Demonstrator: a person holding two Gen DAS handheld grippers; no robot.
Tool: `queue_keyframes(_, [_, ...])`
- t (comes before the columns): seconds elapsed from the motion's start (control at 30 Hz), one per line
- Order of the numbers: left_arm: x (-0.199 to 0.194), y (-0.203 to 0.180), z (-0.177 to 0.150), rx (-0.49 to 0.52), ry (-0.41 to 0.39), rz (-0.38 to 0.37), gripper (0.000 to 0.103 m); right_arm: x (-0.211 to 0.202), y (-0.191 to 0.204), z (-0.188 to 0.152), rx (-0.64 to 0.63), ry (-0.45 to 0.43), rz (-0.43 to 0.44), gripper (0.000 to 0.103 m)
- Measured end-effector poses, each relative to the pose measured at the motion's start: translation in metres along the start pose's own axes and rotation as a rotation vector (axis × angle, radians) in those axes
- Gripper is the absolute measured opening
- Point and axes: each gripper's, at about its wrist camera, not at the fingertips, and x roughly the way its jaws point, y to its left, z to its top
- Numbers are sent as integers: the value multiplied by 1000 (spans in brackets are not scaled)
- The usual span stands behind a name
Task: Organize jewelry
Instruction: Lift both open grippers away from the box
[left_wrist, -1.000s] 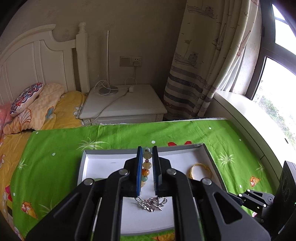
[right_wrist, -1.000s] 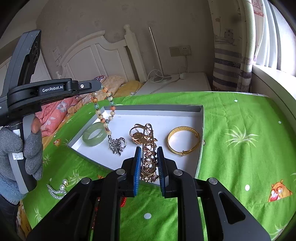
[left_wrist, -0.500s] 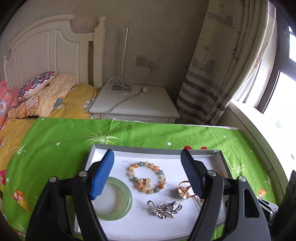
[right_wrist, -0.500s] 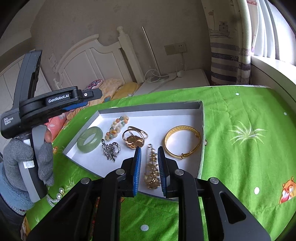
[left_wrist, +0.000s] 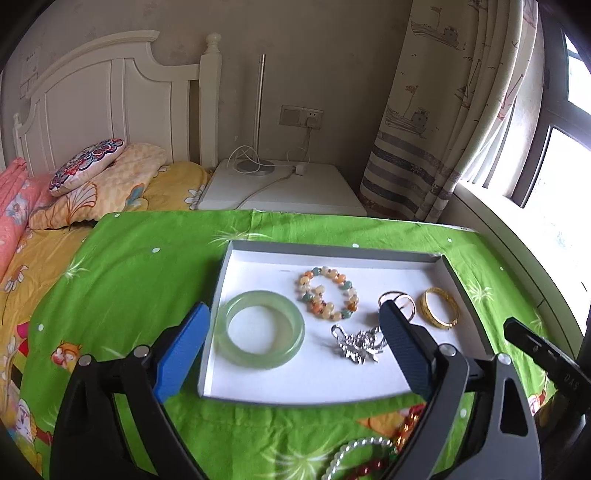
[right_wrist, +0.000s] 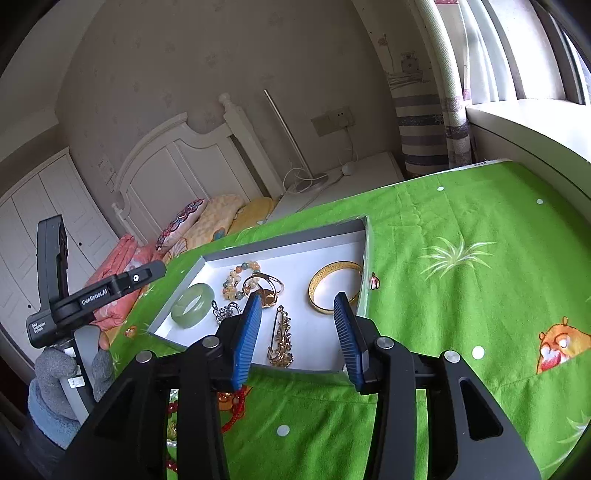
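Note:
A white tray (left_wrist: 258, 387) with grey walls lies on the green cloth; it also shows in the right wrist view (right_wrist: 332, 240). In it lie a jade bangle (left_wrist: 260, 329), a multicolour bead bracelet (left_wrist: 328, 291), a silver brooch (left_wrist: 356, 345), a gold ring piece (left_wrist: 400, 299), a gold bangle (left_wrist: 439, 308) and a gold chain brooch (right_wrist: 281, 338). My left gripper (left_wrist: 291, 332) is open and empty above the tray's near side. My right gripper (right_wrist: 297, 321) is open and empty just above the gold chain brooch.
A pearl bracelet (left_wrist: 356, 452) and red beads (left_wrist: 408, 428) lie on the cloth (left_wrist: 129, 266) in front of the tray. Behind it stand a white nightstand (left_wrist: 284, 188) with a lamp, a bed with pillows at left, and a curtain and window at right.
My left gripper opened, dropped the bead bracelet into the tray and pulled back. My right gripper opened and left the gold chain brooch in the tray's near part.

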Motion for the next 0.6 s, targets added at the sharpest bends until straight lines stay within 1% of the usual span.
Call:
queue_keyframes(0.13, [-28, 13, -29, 19, -7, 41, 96, -8, -2, -9, 9, 6, 8, 43])
queue_keyframes(0.27, [-60, 27, -64, 21, -6, 66, 97, -11, -4, -18, 24, 25, 3, 45])
queue_keyframes(0.4, [-93, 41, -105, -33, 6, 27, 98, -20, -2, -24, 22, 22, 7, 51])
queue_keyframes(0.47, [-106, 44, -125, -46, 8, 11, 98, -23, 2, -29, 11, 32, 11, 51])
queue_keyframes(0.6, [-114, 50, -149, -52, 13, 0, 98, -25, 16, -39, -37, 64, 19, 51])
